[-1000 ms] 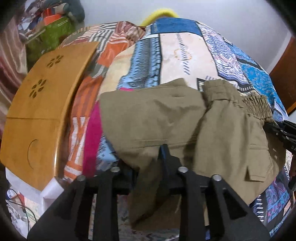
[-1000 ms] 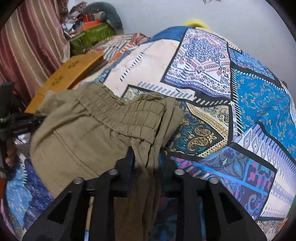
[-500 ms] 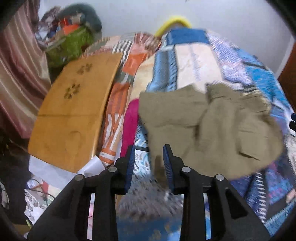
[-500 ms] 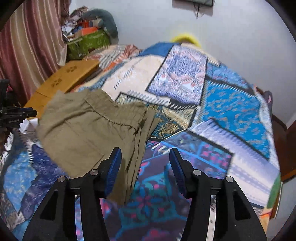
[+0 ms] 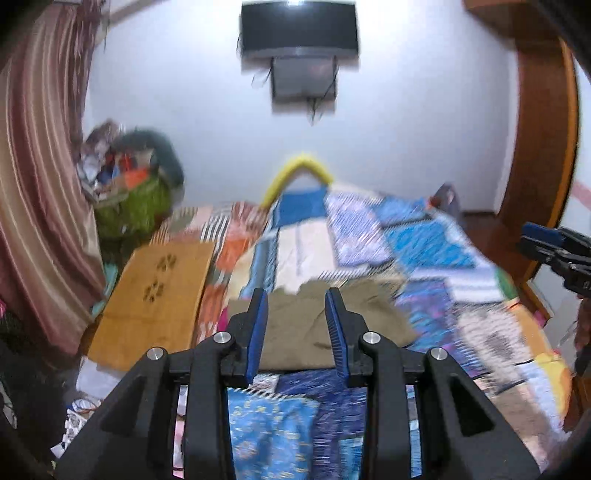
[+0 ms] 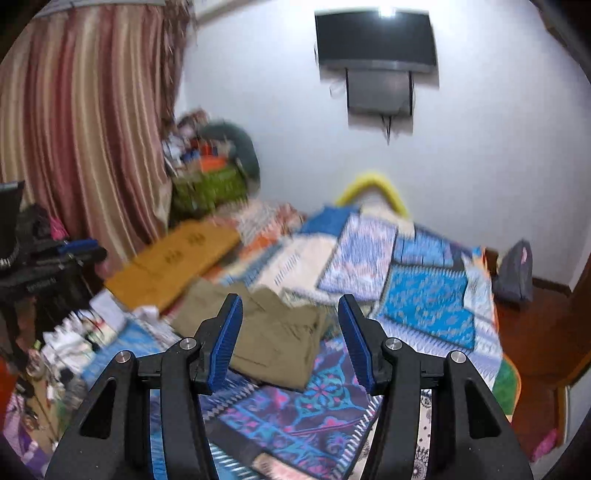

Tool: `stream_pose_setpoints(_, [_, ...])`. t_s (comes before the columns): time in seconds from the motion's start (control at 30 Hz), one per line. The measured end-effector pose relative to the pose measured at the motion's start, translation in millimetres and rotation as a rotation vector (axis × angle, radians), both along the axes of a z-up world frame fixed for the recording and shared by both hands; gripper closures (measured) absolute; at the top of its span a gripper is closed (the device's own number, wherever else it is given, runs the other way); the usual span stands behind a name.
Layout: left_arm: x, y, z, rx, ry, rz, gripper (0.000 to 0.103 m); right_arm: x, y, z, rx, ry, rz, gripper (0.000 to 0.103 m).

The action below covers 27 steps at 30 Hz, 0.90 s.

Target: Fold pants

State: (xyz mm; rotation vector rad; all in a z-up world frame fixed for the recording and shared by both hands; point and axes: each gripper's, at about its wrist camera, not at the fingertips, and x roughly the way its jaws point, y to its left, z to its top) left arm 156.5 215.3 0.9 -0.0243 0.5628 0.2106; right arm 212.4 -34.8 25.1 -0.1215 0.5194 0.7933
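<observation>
The olive pants (image 5: 295,332) lie folded in a compact bundle on the patterned bedspread (image 5: 424,243); they also show in the right wrist view (image 6: 273,339). My left gripper (image 5: 295,332) is open and empty, held well back from and above the pants. My right gripper (image 6: 290,339) is open and empty, also raised away from them. The right gripper shows at the right edge of the left wrist view (image 5: 557,254), and the left gripper at the left edge of the right wrist view (image 6: 55,258).
A wooden lap table (image 5: 155,299) lies at the bed's left side. A striped curtain (image 6: 81,129) and a pile of bags (image 5: 129,192) stand at the left. A TV (image 5: 299,29) hangs on the far wall. A yellow cushion (image 5: 299,170) sits at the bed's far end.
Both grippers let go of the pants, opened and pulled back and up. The pants now lie folded on the bed, farther away in both views.
</observation>
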Motion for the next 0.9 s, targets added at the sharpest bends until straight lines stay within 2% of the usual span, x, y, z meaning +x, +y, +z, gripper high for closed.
stream_pose_setpoints(0.17, [-60.0,-47.8,41.4,0.015,-0.152,-0.026,0.07,-60.3,-30.2,38.1,0.133,-0.095,0.027,0.053])
stream_pose_setpoints(0.33, [-110.3,-87.9,58.3,0.016,-0.262,-0.061,0.068,-107.5,-47.7,50.1,0.199,-0.161,0.035,0.052])
stream_pose_setpoints(0.43, [-130.7,-103.4,59.5,0.006,-0.305,-0.068,0.057,-135.5,-54.7,51.6,0.217,-0.211,0.016,0.047])
stream_pose_setpoints(0.57, [-149.9,-117.3,55.8,0.009,-0.343,-0.062,0.043,-152.0,-61.0,48.2,0.256,-0.219,-0.004,0.039])
stream_pose_setpoints(0.7, [-161.5,-124.7,51.2,0.013,-0.352,-0.055,0.023,-153.7,-66.4,45.1,0.269,-0.217,-0.045,0.019])
stream_pose_setpoints(0.77, [-163.7,-125.0,50.3,0.009,-0.348,-0.057,0.018,-155.4,-65.8,46.2,0.261,-0.222,-0.063,0.015])
stream_pose_setpoints(0.9, [-168.9,-125.2,49.8,0.005,-0.356,-0.053,0.005,-158.1,-64.9,47.2,0.256,-0.232,-0.086,0.001])
